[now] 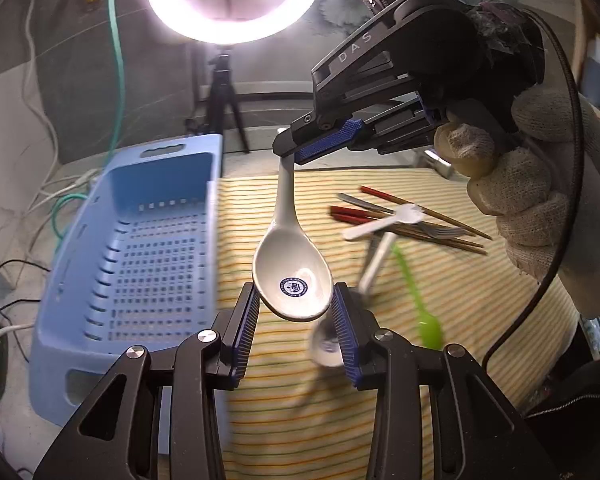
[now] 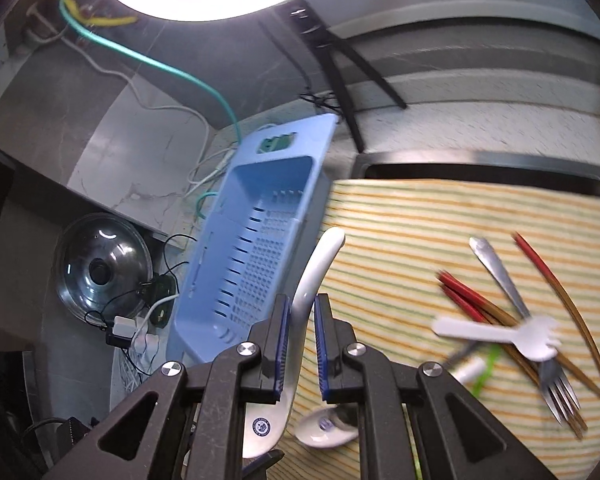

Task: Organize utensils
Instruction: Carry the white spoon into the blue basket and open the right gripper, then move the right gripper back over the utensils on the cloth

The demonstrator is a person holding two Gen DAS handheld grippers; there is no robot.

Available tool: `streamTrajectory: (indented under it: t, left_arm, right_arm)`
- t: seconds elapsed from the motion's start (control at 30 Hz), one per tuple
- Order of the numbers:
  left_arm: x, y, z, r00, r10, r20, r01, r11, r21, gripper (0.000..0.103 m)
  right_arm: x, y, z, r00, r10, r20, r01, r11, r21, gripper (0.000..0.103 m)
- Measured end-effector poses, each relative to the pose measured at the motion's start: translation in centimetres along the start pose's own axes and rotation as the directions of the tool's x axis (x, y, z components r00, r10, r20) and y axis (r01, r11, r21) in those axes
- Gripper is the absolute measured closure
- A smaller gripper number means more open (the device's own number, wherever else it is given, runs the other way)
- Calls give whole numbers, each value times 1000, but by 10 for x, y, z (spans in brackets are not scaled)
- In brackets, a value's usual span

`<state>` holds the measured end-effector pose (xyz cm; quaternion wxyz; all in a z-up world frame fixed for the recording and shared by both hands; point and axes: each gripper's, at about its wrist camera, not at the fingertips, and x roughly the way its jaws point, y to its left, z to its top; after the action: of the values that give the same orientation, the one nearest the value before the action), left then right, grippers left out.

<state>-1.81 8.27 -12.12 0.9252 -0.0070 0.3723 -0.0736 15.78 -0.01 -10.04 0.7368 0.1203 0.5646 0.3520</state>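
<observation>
On the left of the counter sits the blue perforated basket (image 1: 128, 264), just beside the striped cloth (image 1: 440, 360). Your left tool (image 1: 296, 312) grips the bowl of the white ceramic spoon (image 1: 290, 276) between its pads, while your right tool (image 2: 302, 344), in your gloved hand (image 1: 532, 184), is clenched on that spoon's handle, so the spoon hangs above the cloth's left edge. Farther right on the cloth lie a second white spoon (image 2: 326, 426), a green plastic spoon (image 1: 420, 300), red-tipped chopsticks (image 2: 464, 300), a metal fork (image 2: 532, 328) and a white plastic spork (image 2: 512, 332).
</observation>
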Motion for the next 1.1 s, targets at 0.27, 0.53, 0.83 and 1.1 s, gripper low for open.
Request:
streamTrajectory:
  t: [0.27, 0.53, 0.83, 1.1]
  left_arm:
    - [7, 63, 1, 999, 32, 0, -32, 996, -88, 67]
    - [8, 94, 3, 997, 69, -22, -71, 991, -117, 69]
    - [-6, 91, 9, 997, 74, -4, -74, 989, -132, 69]
    - [-18, 69, 12, 996, 87, 14, -84, 989, -125, 69]
  right_arm:
    - [57, 43, 26, 1000, 7, -20, -8, 999, -52, 93]
    - [98, 68, 33, 997, -60, -50, 52, 987, -153, 89]
    - [68, 72, 26, 996, -94, 7, 94, 972, -214, 59]
    - [13, 38, 13, 997, -22, 70, 32, 989, -146, 59]
